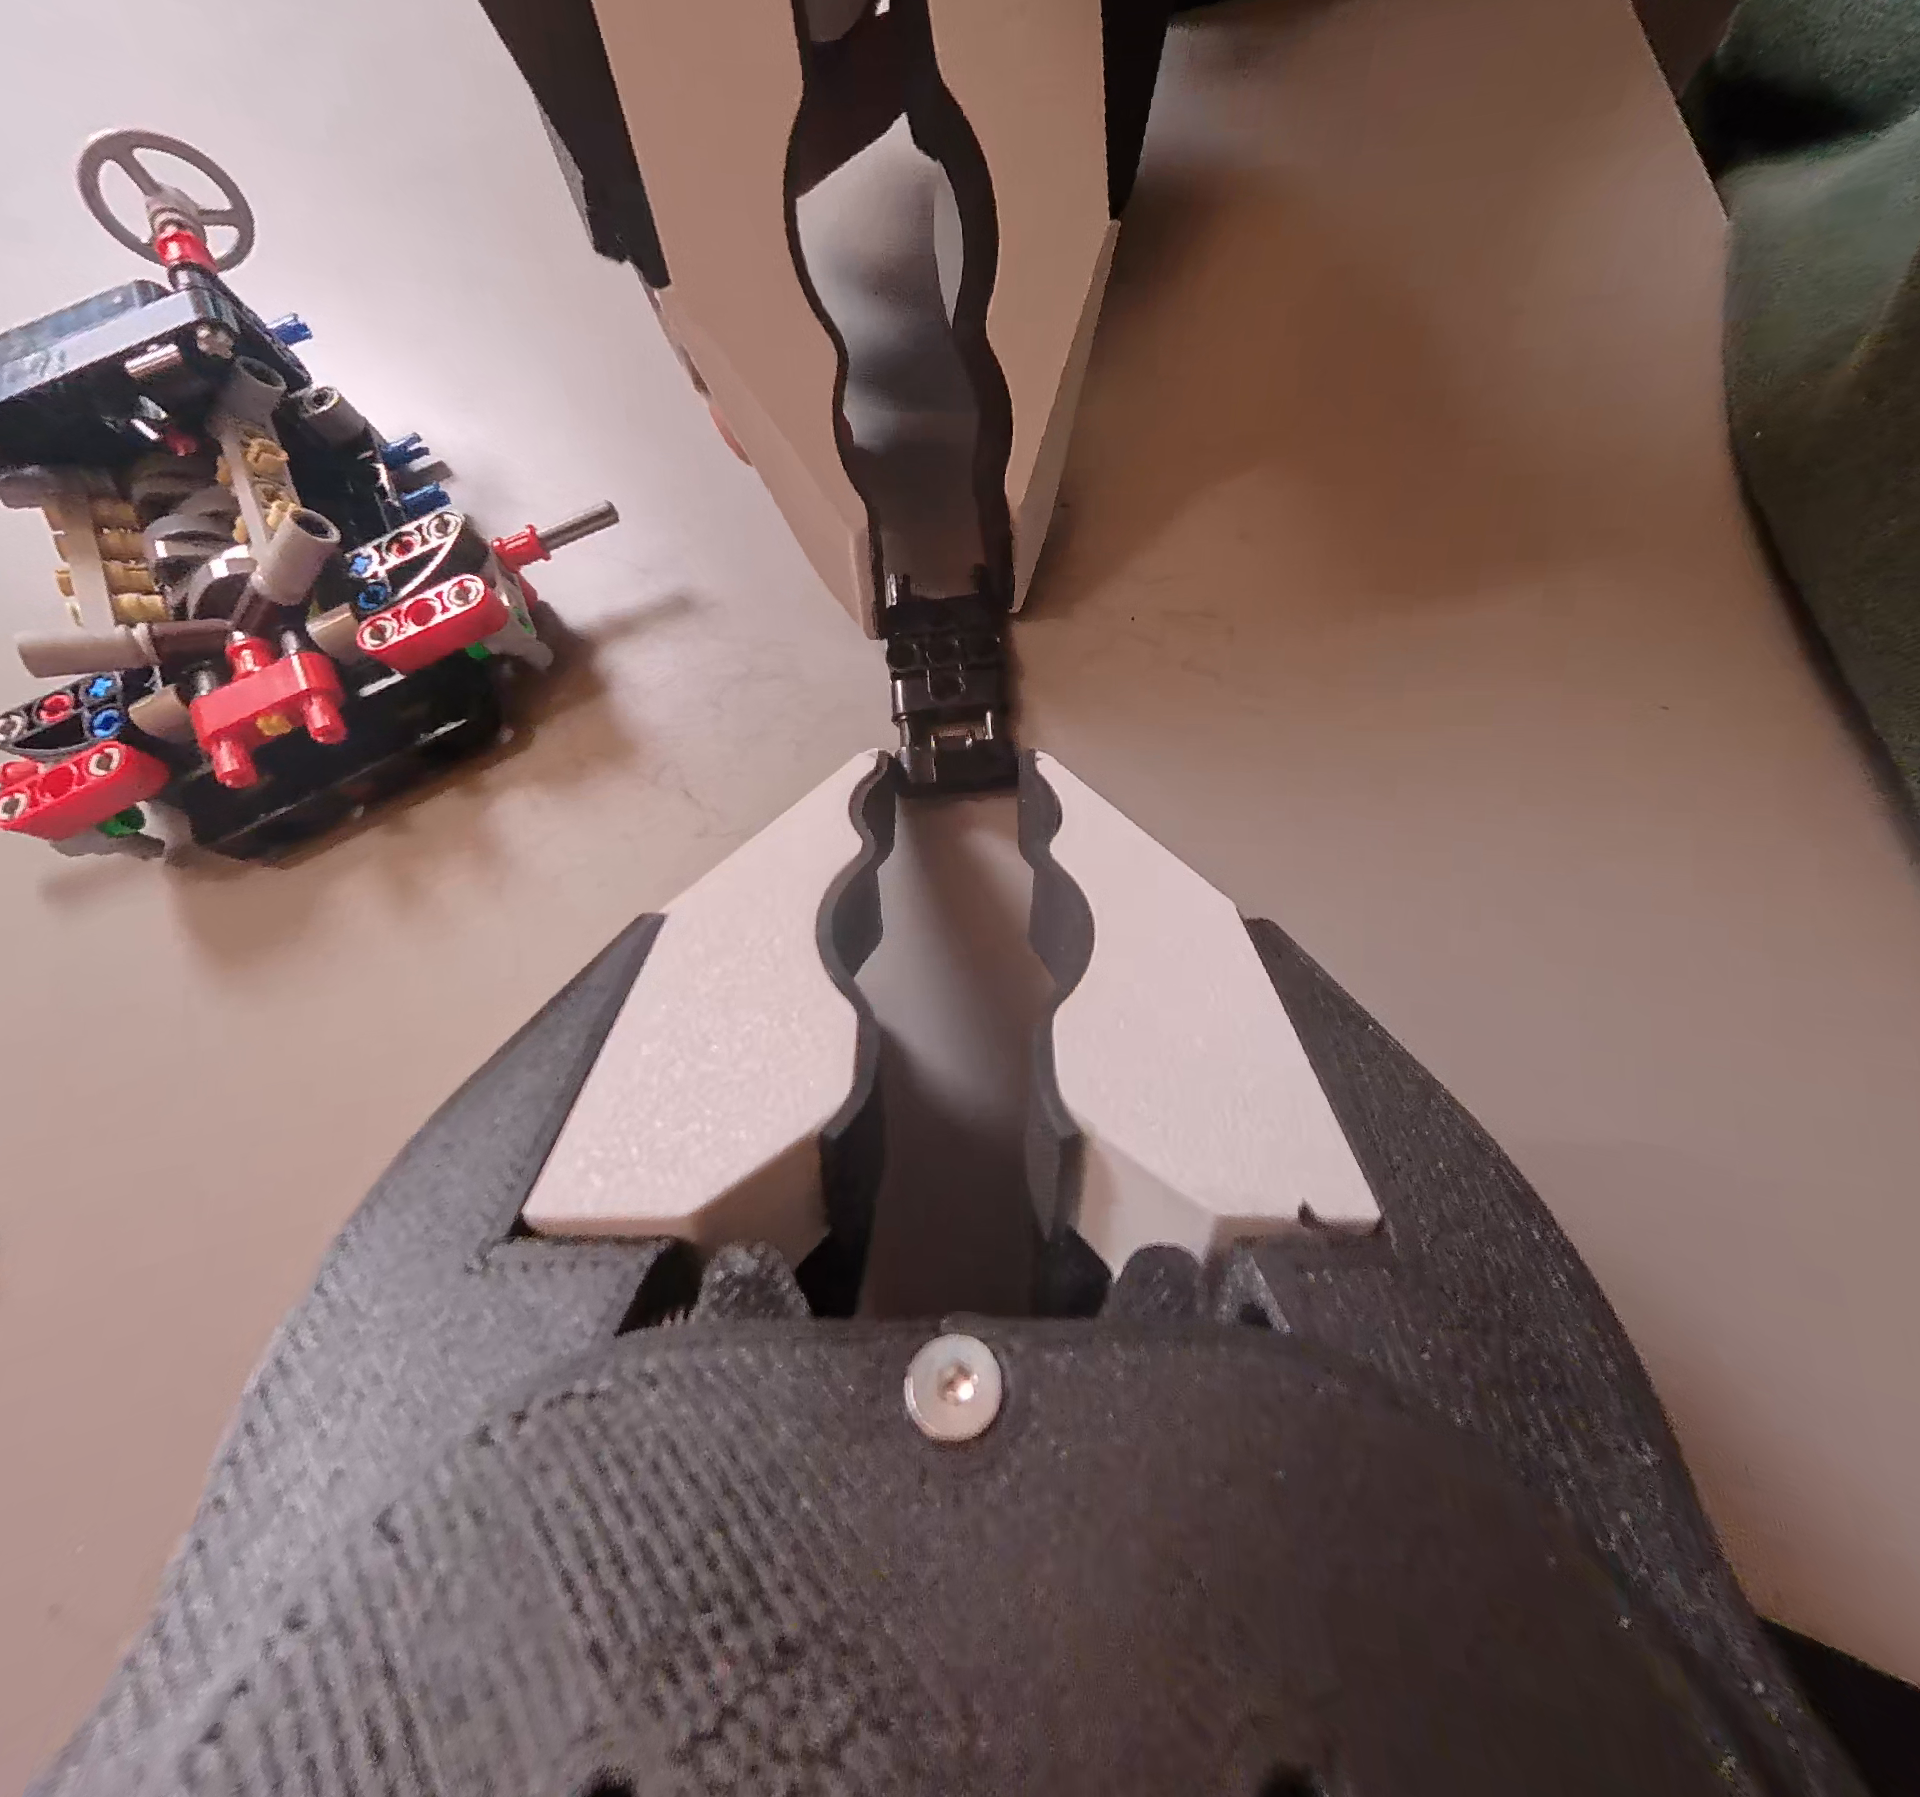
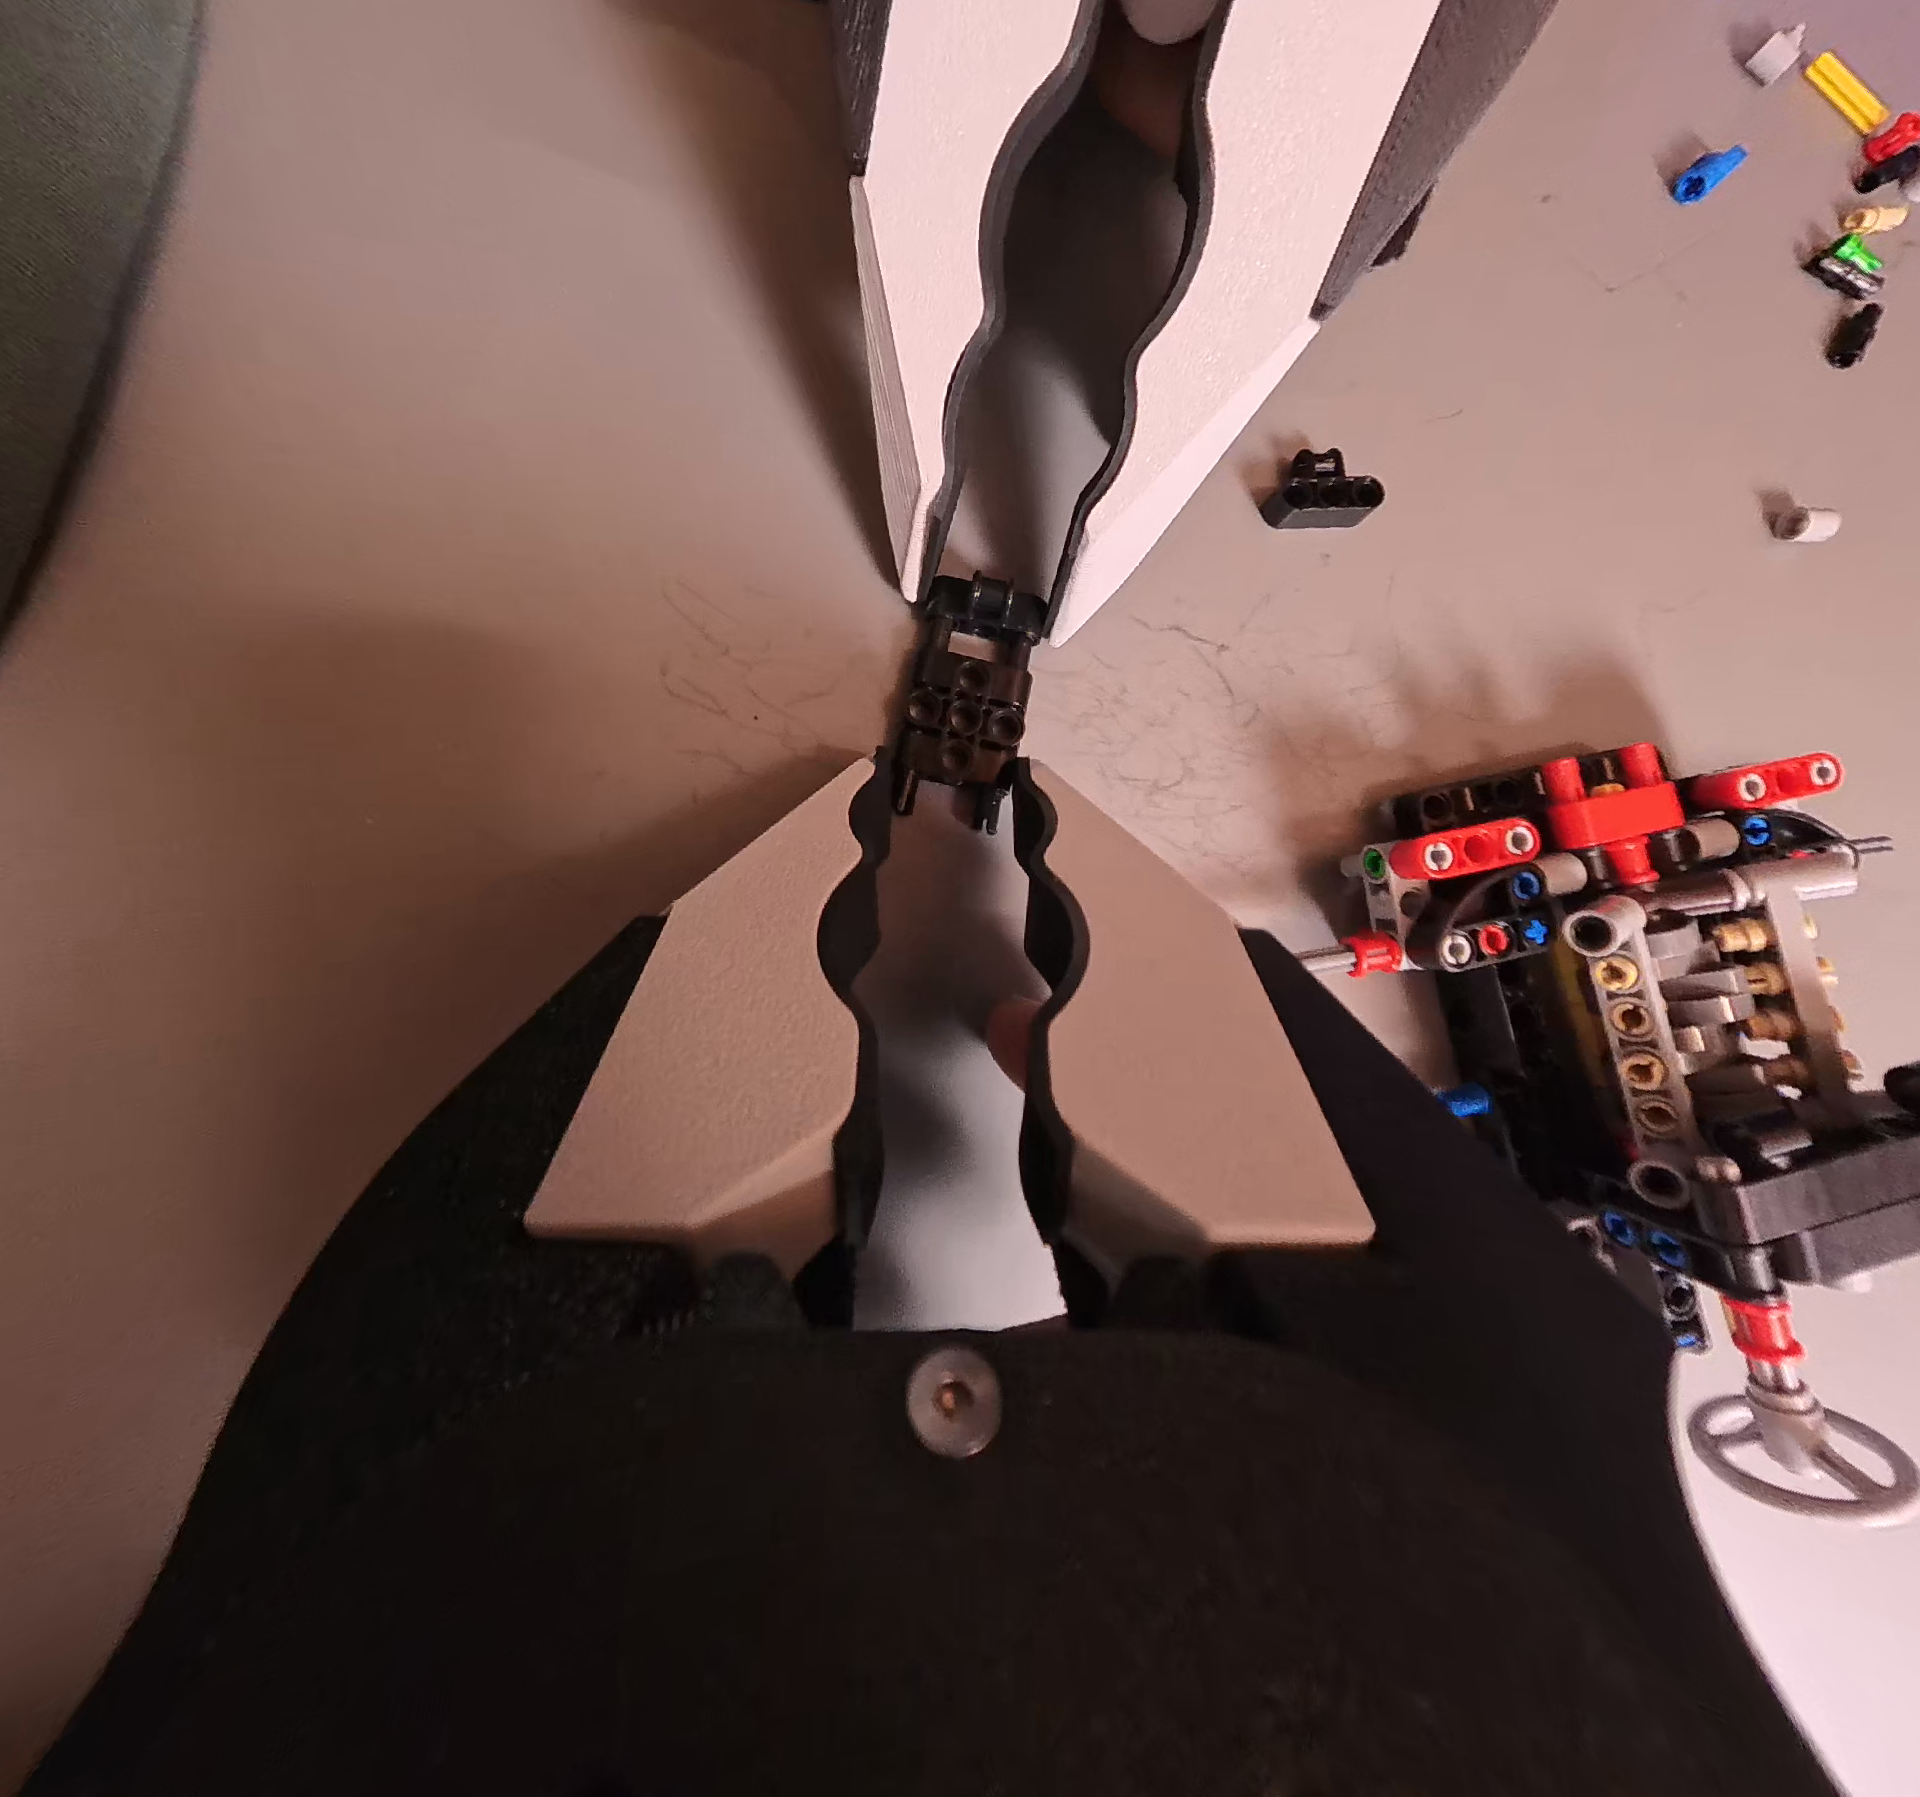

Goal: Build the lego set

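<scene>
**Both grippers clamped on one small black piece above the table**

My left gripper [image 1: 954, 773] is closed on the near end of a small black lego piece [image 1: 943, 682]. My right gripper [image 2: 951, 786] grips the opposite end of the same piece [image 2: 961, 698]; the two grippers meet tip to tip, each pinching it from its own side. In each wrist view the opposing gripper's white fingers [image 1: 1039, 313] come down from the top edge, and their upper parts are cut off by the frame. The ends of the piece sit inside the finger tips, so its full outline cannot be made out. Whether it touches the table [image 1: 1403, 812] cannot be told.

The part-built model [image 1: 249, 584] stands apart from the grippers, with red beams, grey and tan parts and a grey steering wheel [image 1: 166, 199]. In the right wrist view my gripper's black body covers part of its near side.

A separate black piece [image 2: 1322, 492] lies alone on the table. Farther off, small loose pieces [image 2: 1844, 147] in blue, yellow, red, green and grey are scattered near the frame edge; their exact shapes are too small to identify.

A dark green surface [image 1: 1829, 293] at the table's edge is cut off and unidentifiable.
</scene>
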Tool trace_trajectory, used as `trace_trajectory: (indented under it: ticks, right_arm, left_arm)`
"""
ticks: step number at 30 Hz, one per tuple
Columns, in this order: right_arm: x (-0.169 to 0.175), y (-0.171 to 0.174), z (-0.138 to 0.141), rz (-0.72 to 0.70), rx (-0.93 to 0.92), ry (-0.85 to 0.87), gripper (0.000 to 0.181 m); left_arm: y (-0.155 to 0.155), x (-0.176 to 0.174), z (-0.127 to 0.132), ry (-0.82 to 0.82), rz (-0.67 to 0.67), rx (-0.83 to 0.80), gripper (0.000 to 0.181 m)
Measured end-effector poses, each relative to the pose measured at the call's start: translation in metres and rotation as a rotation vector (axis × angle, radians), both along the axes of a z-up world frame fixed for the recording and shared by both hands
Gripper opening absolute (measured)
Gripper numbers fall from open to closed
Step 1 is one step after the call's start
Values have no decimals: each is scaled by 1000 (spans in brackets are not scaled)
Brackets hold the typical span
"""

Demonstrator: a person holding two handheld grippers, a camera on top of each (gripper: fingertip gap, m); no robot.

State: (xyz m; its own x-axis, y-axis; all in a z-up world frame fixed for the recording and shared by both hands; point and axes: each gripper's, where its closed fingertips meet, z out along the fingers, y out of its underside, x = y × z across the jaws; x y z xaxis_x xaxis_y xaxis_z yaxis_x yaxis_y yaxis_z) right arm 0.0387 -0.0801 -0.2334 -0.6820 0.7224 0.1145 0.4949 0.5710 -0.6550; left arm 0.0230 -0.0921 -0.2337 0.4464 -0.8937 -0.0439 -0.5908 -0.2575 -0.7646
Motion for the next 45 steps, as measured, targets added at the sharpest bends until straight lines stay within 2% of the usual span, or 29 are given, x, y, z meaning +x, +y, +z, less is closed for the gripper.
trace_trajectory:
  ticks: [17, 39, 41, 45]
  right_arm:
    - [0, -5, 0, -6, -54, -16, 21]
    - [-1, -14, 0, -20, -56, -17, 23]
    - [-2, -15, 2, -20, -59, 4, 26]
    - [2, -15, 5, -35, -83, 3, 43]
  left_arm:
    - [-2, 4, 0, 5, -61, -50, 22]
    - [-2, 15, -1, 27, -31, -51, 23]
    - [-3, 14, 0, 24, -20, -42, 22]
    - [-2, 14, 1, 37, 8, -11, 26]
